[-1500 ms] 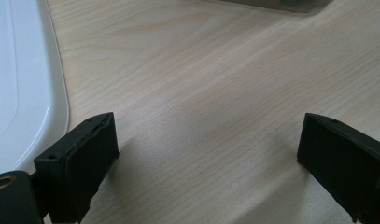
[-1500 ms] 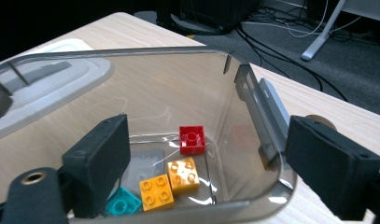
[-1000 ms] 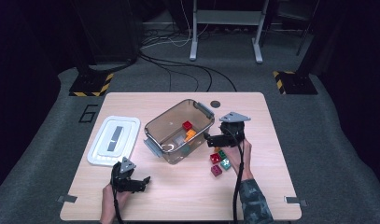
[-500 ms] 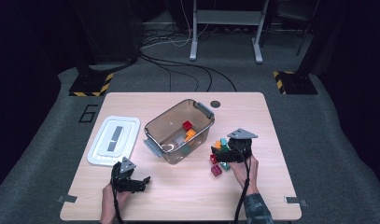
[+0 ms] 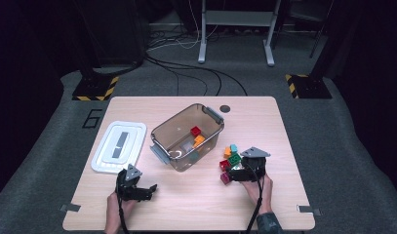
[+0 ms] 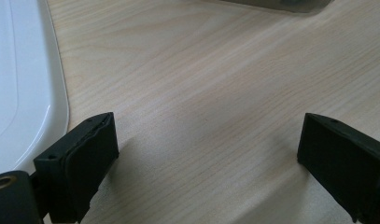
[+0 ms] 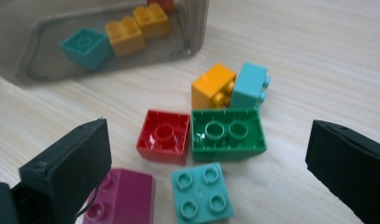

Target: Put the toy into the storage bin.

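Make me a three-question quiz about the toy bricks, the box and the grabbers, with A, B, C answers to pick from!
1. Where does the flat white plastic lid lie?
A. Left of the clear brown plastic bin
B. On top of the bin
C. Under the right gripper

2. How many loose bricks lie on the wooden table in front of the right gripper?
A. Two
B. Six
C. Ten

3. How does the left gripper stand?
A. Shut on a brick
B. Shut on the lid
C. Open, holding nothing

Answers:
1. A, the lid rests on the table beside the bin's left end.
2. B, the right gripper view shows a red brick, green brick, orange brick, light blue brick, teal brick and purple brick.
3. C, its jaws stand wide apart over bare wood.
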Demonstrator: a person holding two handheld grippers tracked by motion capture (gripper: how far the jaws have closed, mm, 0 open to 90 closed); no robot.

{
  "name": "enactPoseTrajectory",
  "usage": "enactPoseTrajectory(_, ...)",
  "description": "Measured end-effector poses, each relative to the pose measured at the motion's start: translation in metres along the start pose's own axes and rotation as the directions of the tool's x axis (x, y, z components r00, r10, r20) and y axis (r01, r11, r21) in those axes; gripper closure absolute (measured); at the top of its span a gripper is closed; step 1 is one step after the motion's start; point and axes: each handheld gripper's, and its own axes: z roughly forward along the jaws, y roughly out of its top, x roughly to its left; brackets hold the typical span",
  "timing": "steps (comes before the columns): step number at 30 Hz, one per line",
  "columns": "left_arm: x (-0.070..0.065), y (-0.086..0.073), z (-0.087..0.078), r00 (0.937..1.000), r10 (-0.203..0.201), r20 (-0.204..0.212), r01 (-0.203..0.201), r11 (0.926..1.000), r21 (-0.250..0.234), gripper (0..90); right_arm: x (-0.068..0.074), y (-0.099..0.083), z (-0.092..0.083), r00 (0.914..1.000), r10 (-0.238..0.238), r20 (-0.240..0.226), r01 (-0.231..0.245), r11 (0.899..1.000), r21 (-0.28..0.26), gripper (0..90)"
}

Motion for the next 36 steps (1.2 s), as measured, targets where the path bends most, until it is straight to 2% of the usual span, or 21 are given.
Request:
enactPoseTrajectory(15, 0.0, 0.0, 0.0, 1.0, 0.0, 0.0, 0.0, 1.0, 0.0, 4.7, -0.005, -0.02, 0.006, 0.9999, 0.013, 0.004, -0.013, 0.998, 0.055, 5.1)
enactPoseTrajectory(16, 0.0, 0.0, 0.0, 1.0, 0.0, 0.0, 0.0, 1.0, 0.0, 4.7, -0.005, -0.021, 0.006, 0.9999, 0.011, 0.002, -0.011, 0.998, 0.055, 9.0)
enactPoseTrajectory(17, 0.0, 0.0, 0.0, 1.0, 0.0, 0.0, 0.0, 1.0, 0.0, 4.7, -0.005, -0.021, 0.006, 0.9999, 0.011, 0.002, -0.011, 0.998, 0.055, 9.0)
enactPoseTrajectory(18, 0.0, 0.0, 0.0, 1.0, 0.0, 0.0, 0.0, 1.0, 0.0, 4.8, -0.005, -0.023, 0.005, 0.9999, 0.013, 0.004, -0.013, 0.999, 0.044, 14.4)
enactPoseTrajectory(27, 0.0, 0.0, 0.0, 1.0, -0.001, -0.003, 0.001, 1.0, -0.003, 4.7, -0.007, -0.029, 0.005, 0.9998, 0.011, -0.018, -0.01, 0.998, 0.063, 29.1)
enactPoseTrajectory(30, 0.0, 0.0, 0.0, 1.0, 0.0, 0.0, 0.0, 1.0, 0.0, 4.8, -0.006, -0.031, 0.005, 0.9997, -0.008, -0.022, 0.009, 0.998, 0.067, 38.7)
enactPoseTrajectory(33, 0.0, 0.0, 0.0, 1.0, 0.0, 0.0, 0.0, 1.0, 0.0, 4.7, -0.006, -0.031, 0.005, 0.9996, -0.013, -0.025, 0.015, 0.997, 0.074, 43.3)
enactPoseTrajectory(34, 0.0, 0.0, 0.0, 1.0, 0.0, 0.0, 0.0, 1.0, 0.002, 4.7, -0.005, -0.031, 0.005, 0.9996, -0.017, -0.022, 0.018, 0.997, 0.074, 48.8)
enactPoseTrajectory(35, 0.0, 0.0, 0.0, 1.0, 0.0, 0.0, 0.0, 1.0, 0.002, 4.7, -0.005, -0.031, 0.005, 0.9996, -0.017, -0.022, 0.018, 0.997, 0.074, 48.8)
enactPoseTrajectory(36, 0.0, 0.0, 0.0, 1.0, 0.0, 0.0, 0.0, 1.0, 0.0, 4.7, -0.004, -0.031, 0.005, 0.9994, -0.027, -0.019, 0.029, 0.997, 0.075, 53.5)
